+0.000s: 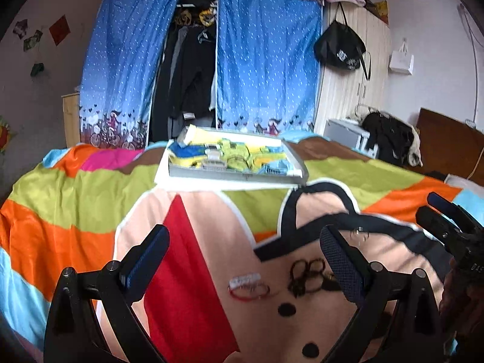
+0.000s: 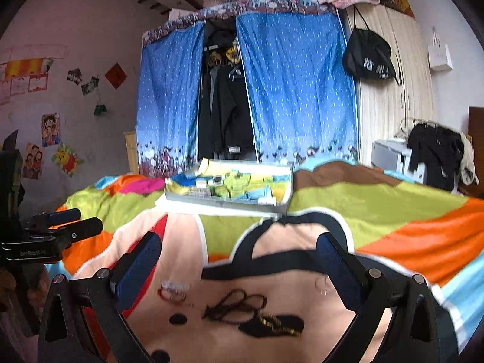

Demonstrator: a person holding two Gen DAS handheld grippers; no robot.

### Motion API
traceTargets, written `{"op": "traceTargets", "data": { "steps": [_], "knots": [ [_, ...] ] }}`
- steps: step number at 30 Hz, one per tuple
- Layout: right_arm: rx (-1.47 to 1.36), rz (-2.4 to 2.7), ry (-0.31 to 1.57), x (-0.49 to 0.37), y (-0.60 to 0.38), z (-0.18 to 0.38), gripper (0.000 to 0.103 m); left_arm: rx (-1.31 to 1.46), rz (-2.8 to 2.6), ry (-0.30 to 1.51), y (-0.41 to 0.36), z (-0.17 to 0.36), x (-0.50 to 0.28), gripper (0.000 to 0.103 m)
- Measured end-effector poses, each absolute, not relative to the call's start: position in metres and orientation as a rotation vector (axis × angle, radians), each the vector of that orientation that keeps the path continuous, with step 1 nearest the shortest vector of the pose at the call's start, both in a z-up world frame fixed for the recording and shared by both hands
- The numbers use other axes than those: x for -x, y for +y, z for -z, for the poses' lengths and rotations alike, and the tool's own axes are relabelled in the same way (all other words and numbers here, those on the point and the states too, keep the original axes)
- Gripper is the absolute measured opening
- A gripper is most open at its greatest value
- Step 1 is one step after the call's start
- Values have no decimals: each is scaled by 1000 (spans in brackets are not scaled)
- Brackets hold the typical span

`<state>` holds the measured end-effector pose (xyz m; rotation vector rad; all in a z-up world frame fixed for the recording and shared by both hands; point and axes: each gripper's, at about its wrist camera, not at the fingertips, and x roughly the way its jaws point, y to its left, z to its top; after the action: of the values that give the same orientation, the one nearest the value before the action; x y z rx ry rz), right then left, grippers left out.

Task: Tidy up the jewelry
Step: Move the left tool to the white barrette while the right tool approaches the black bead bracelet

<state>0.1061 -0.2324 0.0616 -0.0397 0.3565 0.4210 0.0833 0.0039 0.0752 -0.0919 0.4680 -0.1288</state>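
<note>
Both the left hand-held gripper (image 1: pixel 245 248) and the right hand-held gripper (image 2: pixel 239 257) are hovering released over the bedspread (image 1: pixel 75 205), where a red bracelet (image 1: pixel 248 291) and dark beaded bracelets (image 1: pixel 305 275) are lying; the clear organizer box (image 1: pixel 236 158) is sitting farther back

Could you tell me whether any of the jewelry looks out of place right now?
Yes: the red bracelet and dark bead string lie loose on the bedspread, outside the clear organizer box farther back.
</note>
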Motion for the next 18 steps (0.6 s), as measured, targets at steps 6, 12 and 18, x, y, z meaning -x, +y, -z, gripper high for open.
{"op": "traceTargets", "data": {
  "steps": [6,12,18],
  "knots": [
    [10,-383,446,-106,-240,-30,103,67,130,540,2,-46,-80,97],
    [-29,-327,555,-107,-246,-2,103,33,106,654,0,-10,-83,97],
    [-28,-269,648,-106,-247,20,103,40,118,843,3,26,-95,97]
  ]
}}
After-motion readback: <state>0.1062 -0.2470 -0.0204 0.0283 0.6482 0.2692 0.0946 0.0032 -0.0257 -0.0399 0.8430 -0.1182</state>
